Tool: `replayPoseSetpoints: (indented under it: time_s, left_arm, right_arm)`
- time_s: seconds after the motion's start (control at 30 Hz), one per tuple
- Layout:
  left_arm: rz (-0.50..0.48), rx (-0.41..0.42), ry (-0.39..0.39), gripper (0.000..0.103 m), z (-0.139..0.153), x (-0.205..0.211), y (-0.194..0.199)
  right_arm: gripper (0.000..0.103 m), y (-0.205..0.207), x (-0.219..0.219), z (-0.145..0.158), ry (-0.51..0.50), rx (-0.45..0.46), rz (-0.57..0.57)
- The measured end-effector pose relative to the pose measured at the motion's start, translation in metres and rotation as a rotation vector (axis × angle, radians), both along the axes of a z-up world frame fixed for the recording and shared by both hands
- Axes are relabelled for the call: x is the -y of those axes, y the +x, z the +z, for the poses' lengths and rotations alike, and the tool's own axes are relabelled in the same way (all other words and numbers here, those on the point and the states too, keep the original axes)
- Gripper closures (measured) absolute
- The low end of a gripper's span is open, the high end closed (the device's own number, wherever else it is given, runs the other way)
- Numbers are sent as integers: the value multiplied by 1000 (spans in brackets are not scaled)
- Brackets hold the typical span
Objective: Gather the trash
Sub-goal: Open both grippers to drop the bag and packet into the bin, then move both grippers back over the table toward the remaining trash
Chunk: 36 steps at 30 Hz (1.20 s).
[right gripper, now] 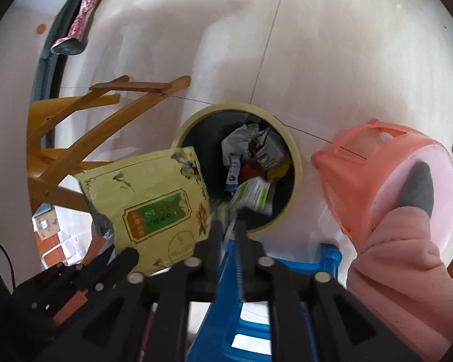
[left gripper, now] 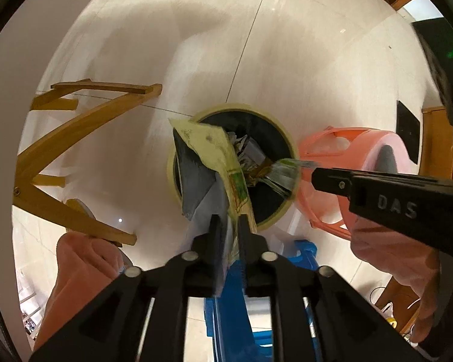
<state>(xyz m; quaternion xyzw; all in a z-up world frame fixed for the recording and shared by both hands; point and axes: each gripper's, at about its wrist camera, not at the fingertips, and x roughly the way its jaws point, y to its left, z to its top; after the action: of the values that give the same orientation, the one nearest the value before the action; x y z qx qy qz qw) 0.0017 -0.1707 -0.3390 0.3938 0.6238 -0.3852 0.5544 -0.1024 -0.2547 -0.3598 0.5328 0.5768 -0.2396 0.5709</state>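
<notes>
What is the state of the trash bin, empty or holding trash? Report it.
Holding trash. The right wrist view looks down past the trash bin rim onto crumpled white paper and several wrappers lying inside, though the bin is not filled to its rim.

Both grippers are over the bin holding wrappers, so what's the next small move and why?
Probably open the right gripper first: its green-and-white wrapper already hangs inside the trash bin's rim, above the trash there. The left gripper's yellow pouch looks partly outside the rim, so it likely needs shifting inward.

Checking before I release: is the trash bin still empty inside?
No. In the right wrist view the trash bin already holds crumpled paper and wrappers on its bottom.
</notes>
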Motion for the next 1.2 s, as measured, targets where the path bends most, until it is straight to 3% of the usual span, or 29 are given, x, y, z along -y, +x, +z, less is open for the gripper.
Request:
replayPoseSetpoints:
  time_s: [0.03,0.23,0.57,0.97,1.2]
  left_arm:
    - [4,0,4,81,-2,0,2]
    - [39,8,18,61,-14,-1,11]
    - [64,76,4,60,-2,-5,14]
    - [4,162,-76,59,54,-14,-12]
    - [21,171,-134,59,97,-23,-16]
  right_arm:
    - [69,1,0,-1,0,1,-2]
    - [68,4,-1,-3,4,2,2]
    - [68,7,-4,-2,-41,-51,52]
    - [68,-9,-1,16,-48,-56,48]
    - [68,-9,-13,53,-78,-10,90]
